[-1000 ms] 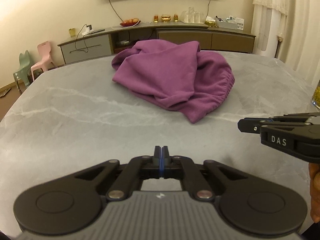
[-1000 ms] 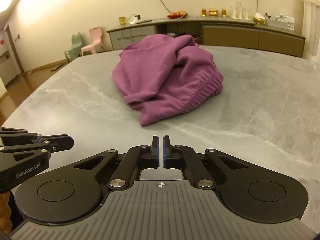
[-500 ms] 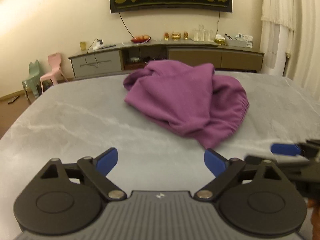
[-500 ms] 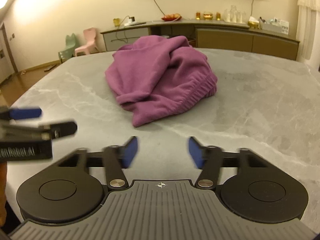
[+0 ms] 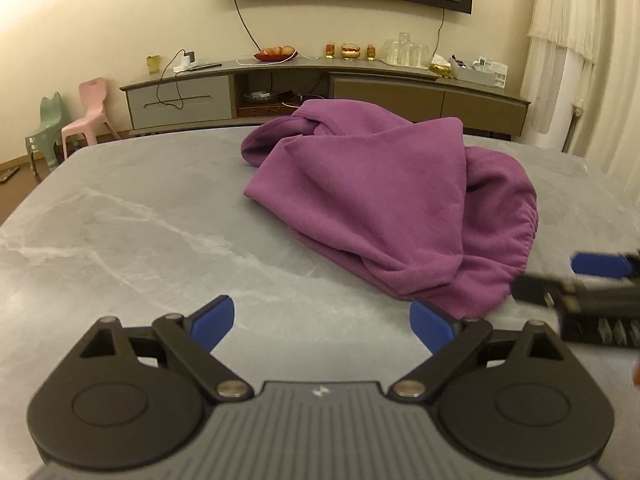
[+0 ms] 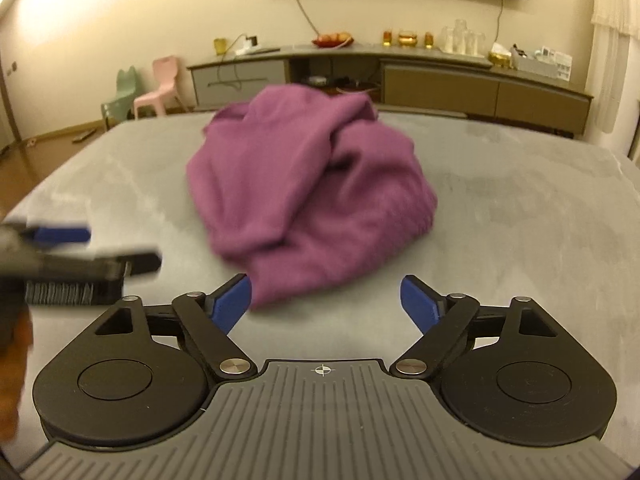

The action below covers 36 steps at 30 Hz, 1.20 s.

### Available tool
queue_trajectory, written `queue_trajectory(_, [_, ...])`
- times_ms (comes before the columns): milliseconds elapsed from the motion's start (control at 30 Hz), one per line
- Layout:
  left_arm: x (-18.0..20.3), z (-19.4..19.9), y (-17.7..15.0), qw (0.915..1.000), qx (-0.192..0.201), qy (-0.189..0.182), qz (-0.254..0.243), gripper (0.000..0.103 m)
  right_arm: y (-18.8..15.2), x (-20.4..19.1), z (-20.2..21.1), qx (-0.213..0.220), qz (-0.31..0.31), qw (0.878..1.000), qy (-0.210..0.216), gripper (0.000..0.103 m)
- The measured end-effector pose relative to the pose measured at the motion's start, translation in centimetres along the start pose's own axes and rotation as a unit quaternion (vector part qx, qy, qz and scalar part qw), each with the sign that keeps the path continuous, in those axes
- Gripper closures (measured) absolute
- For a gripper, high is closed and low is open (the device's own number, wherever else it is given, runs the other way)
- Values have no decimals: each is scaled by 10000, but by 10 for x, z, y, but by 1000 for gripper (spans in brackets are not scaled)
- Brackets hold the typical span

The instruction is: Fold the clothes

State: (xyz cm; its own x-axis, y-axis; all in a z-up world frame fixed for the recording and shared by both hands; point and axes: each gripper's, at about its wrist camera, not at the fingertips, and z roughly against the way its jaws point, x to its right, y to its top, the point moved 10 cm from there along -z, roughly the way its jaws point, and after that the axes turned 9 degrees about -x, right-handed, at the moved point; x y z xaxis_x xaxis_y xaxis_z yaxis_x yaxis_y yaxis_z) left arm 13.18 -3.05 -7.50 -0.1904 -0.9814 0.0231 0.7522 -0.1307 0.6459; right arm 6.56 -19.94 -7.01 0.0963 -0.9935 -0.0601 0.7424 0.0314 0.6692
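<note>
No readable writing shows; the lettering on the right gripper (image 5: 592,280) is blurred. The crumpled purple garment (image 5: 392,200) lies on the grey marbled bench (image 5: 120,240), at 1 o'clock from the left gripper (image 5: 322,322). Both grippers have their blue pads spread wide apart, holding nothing. A sideboard (image 5: 360,92) and two small chairs (image 5: 84,116) stand beyond.
</note>
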Motion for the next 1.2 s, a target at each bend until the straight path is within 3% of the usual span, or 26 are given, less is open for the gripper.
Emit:
queue_trajectory(267, [-27, 4, 8, 9981, 58, -212, 582, 3, 41, 14, -67, -355, -300, 9976, -505, 22])
queue_trajectory(333, [-30, 4, 8, 9973, 21, -249, 684, 3, 47, 18, -81, -420, -409, 9965, -604, 41])
queue_trajectory(400, [-33, 5, 8, 9965, -4, -289, 788, 3, 51, 20, -85, -462, -534, 9963, -491, 95])
queue_trajectory(567, [-38, 14, 7, 9946, 56, -310, 990, 3, 67, -8, -41, 110, -303, 9995, 21, 101])
queue_trajectory(667, [-45, 23, 7, 9917, 121, -306, 1245, 3, 69, -45, 15, 516, -234, 9945, 877, 102])
queue_trajectory(767, [-51, 22, 4, 9882, 26, -334, 1495, 2, 43, -54, 9, 50, 10, 9954, 958, 101])
queue_trajectory(833, [-51, 18, 1, 9869, -87, -372, 1566, 2, 23, -56, 1, -322, 190, 9949, 939, 96])
queue_trajectory(867, [-51, 16, -1, 9866, -133, -393, 1578, 2, 16, -49, -4, -460, 196, 9957, 786, 92])
queue_trajectory(900, [-50, 15, -3, 9865, -169, -421, 1575, 2, 10, -37, -11, -572, 155, 9967, 554, 81])
queue_trajectory(933, [-49, 15, -4, 9866, -201, -442, 1560, 2, 10, -29, -9, -516, 124, 9977, 427, 80])
queue_trajectory(1000, [-45, 12, -7, 9872, -258, -464, 1502, 2, 20, -20, 0, -231, 77, 9993, 269, 56])
queue_trajectory(1100, [-35, 6, -11, 9878, -370, -491, 1434, 2, 37, -12, -3, -35, 248, 9996, -105, 37])
queue_trajectory(1200, [-32, 4, -13, 9883, -408, -477, 1387, 2, 45, -3, -31, -145, 435, 9978, -485, 36])
